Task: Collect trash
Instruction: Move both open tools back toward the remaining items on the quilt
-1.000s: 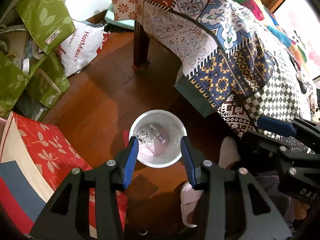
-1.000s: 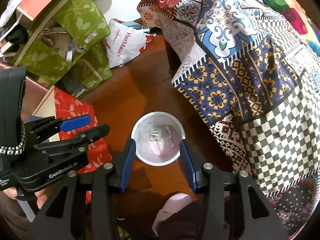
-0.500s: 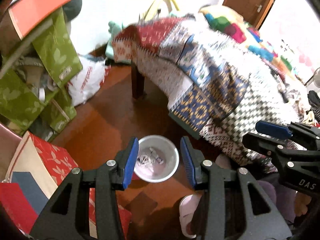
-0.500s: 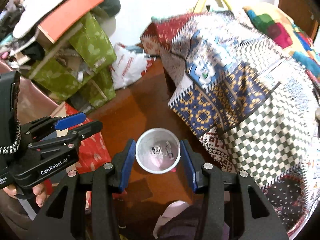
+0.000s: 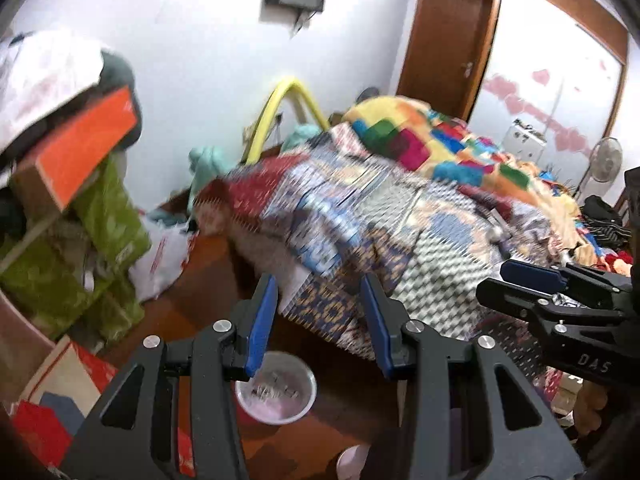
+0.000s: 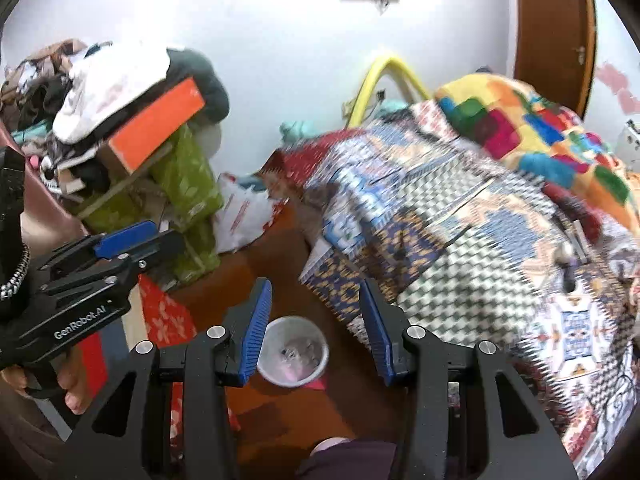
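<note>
A white round trash bin (image 5: 276, 394) stands on the wooden floor beside the bed and holds small scraps. It also shows in the right wrist view (image 6: 293, 357). My left gripper (image 5: 318, 324) is open and empty, raised well above the bin. My right gripper (image 6: 314, 330) is open and empty too, also high above the bin. Each gripper shows in the other's view: the right one (image 5: 560, 300) at the right edge, the left one (image 6: 100, 264) at the left.
A bed with a patchwork quilt (image 5: 400, 208) fills the right side. Green bags and boxes (image 6: 176, 184) are piled at the left, with a white plastic bag (image 6: 244, 216) and a red floral box (image 6: 160, 320) on the floor. A wooden door (image 5: 448, 40) is behind the bed.
Both grippers have lifted and tilted up from looking straight down at the bin. The bin has slid to the bottom of both views; the wall and door have come into view.
</note>
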Motion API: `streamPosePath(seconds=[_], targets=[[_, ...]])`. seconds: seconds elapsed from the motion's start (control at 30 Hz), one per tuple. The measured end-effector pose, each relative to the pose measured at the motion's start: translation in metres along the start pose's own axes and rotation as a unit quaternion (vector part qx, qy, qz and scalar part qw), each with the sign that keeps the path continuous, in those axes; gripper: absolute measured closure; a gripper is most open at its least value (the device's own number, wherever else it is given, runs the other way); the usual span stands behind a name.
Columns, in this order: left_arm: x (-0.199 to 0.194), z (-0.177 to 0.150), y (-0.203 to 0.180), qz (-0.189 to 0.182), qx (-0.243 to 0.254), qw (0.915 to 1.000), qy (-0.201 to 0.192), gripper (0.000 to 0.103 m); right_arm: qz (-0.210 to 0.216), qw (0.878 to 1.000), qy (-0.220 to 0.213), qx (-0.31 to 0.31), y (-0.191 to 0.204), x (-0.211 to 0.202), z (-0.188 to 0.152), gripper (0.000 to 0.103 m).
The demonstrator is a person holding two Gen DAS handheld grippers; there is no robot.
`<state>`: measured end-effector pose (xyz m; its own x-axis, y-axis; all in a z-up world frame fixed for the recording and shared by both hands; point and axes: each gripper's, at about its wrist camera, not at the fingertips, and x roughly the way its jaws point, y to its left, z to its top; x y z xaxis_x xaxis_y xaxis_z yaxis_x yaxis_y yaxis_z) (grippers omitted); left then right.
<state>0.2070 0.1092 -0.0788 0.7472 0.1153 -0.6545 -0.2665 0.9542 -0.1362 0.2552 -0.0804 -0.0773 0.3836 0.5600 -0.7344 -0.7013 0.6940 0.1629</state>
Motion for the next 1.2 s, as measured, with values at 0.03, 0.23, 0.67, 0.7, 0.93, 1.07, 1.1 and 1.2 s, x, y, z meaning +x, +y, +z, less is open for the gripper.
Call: streamPosePath(seconds=[0.03,0.23,0.67,0.7,0.93,1.07,1.1,1.2], targets=[[-0.003,0.004,-0.008,-0.004,0.005,1.0,-0.007,0.061,-0.005,1.0,-0.009,0.001,-0.006,-0.008,0.001,0.061],[-0.012,0.022,-0.058,-0.027,0.039,0.9983,-0.033,0.061,-0.043,0.998,-0.051,0.005,-0.034,-0.045,0.0,0.061],[0.039,0.047,-0.175,-0.092,0.103,0.9904,-0.012,0.061,-0.115,0.987,-0.078,0.074,-0.144,-0.086,-0.016,0.061],[0.046,0.047,-0.184,-0.096,0.108,0.9895,-0.009,0.061,-0.122,0.986,-0.077,0.081,-0.154,-0.087,-0.017,0.061],[0.099,0.053,-0.235,-0.12,0.126,0.9844,0.021,0.061,-0.161,0.976,-0.059,0.134,-0.226,-0.082,-0.031,0.061],[0.132,0.053,-0.257,-0.13,0.132,0.9818,0.041,0.061,-0.17,0.972,-0.045,0.159,-0.259,-0.073,-0.04,0.061],[0.142,0.053,-0.262,-0.131,0.134,0.9811,0.048,0.061,-0.17,0.97,-0.04,0.168,-0.27,-0.068,-0.042,0.061],[0.17,0.051,-0.273,-0.136,0.138,0.979,0.064,0.061,-0.167,0.967,-0.028,0.189,-0.291,-0.054,-0.046,0.061]])
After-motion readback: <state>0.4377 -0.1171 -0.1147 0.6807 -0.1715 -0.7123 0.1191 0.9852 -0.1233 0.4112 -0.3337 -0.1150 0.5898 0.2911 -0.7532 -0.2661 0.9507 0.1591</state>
